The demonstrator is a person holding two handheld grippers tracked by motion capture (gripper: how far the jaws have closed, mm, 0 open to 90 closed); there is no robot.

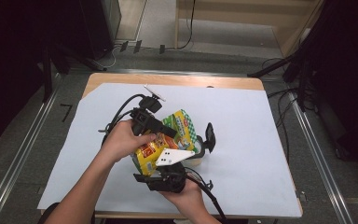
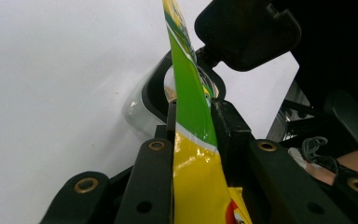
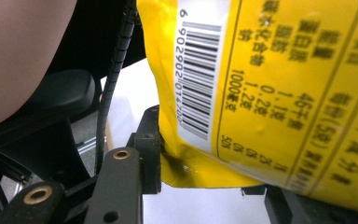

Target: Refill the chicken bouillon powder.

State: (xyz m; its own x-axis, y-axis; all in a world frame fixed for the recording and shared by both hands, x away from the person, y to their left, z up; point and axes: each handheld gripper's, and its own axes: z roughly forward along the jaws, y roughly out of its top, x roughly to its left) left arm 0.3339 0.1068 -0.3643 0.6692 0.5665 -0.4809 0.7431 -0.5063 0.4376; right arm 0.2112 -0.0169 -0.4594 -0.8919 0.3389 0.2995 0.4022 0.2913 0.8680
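**A pouch pinched at both ends, over a clear cup**

We start at the left. Our left gripper [image 1: 168,128] reaches in from the left, and in the left gripper view its jaws are pressed tight on the pouch [image 2: 193,140], right where the green top meets the yellow body. Beyond those jaws we see a clear cup [image 2: 137,109] with a dark rim on the white sheet [image 1: 242,121], and a black pad on a stalk [image 2: 247,32] above it.

Moving right, the pouch [image 1: 168,140] hangs between the two tools near the middle of the table. Our right gripper [image 1: 168,179] comes up from below; in the right gripper view its jaws nip the yellow bottom seam [image 3: 186,172], below the barcode [image 3: 198,74].

The risks, as we judge them: both grips sit on thin, slick film. If we pull apart unevenly, the seam could slide out of the right jaws. If the film tears suddenly, the contents could scatter across the sheet and miss the cup. A jerk could also knock the cup over, since it looks light.
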